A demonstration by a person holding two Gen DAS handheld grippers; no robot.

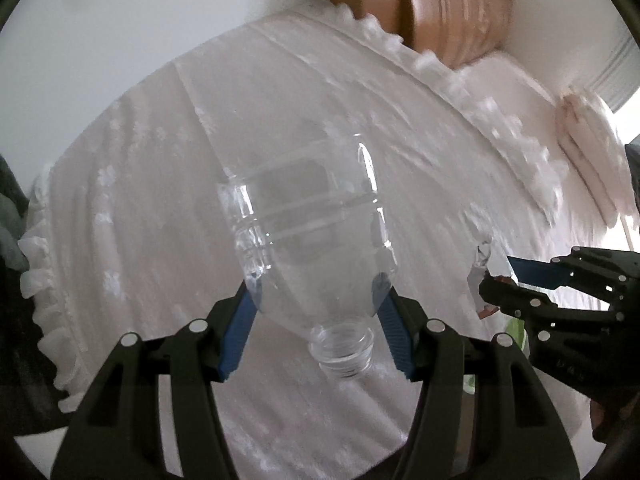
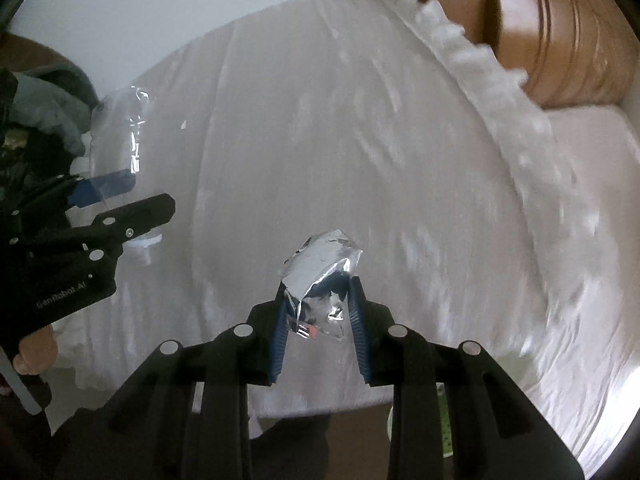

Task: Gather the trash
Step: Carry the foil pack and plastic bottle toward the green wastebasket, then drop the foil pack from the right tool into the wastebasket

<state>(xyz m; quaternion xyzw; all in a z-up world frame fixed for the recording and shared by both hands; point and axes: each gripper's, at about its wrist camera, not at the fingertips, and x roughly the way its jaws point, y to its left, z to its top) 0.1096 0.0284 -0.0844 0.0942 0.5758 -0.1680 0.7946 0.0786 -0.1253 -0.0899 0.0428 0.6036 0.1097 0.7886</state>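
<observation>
My left gripper [image 1: 318, 284] is pinching a clear bottle [image 1: 308, 232], blue pads [image 1: 240, 332] pressed on its shoulder either side, jaws about half spread around it. Bottle's open neck (no cap on it) faces back at the camera, its base points away toward the bed [image 1: 160, 160]. It hangs in the air above the white bedspread, not touching it

My right gripper [image 2: 318, 292] is squeezed nearly together on a foil wrapper [image 2: 320, 264], crumpled silver, some red print showing low between the pads [image 2: 356, 320]. Most of the wrapper sticks out past the fingertips, over the bed [image 2: 320, 120]

From the left wrist view the right gripper [image 1: 490, 280] sits at the right edge, near mine but apart, wrapper [image 1: 482, 252] at its tip. From the right wrist view the left gripper [image 2: 124, 196] is at the left edge with the bottle [image 2: 116, 136] clamped in it, and a hand [image 2: 34, 354] shows below it

Bedspread has a ruffled edge [image 2: 480, 60] running along the far right, brown wooden headboard [image 2: 540, 20] behind it, a pillow [image 1: 588, 136] at far right. Plain white wall [image 1: 160, 8] at far left. Background is smeared with blur, both held items sharp

Something green [image 1: 516, 332] low under the right gripper, too small to tell
</observation>
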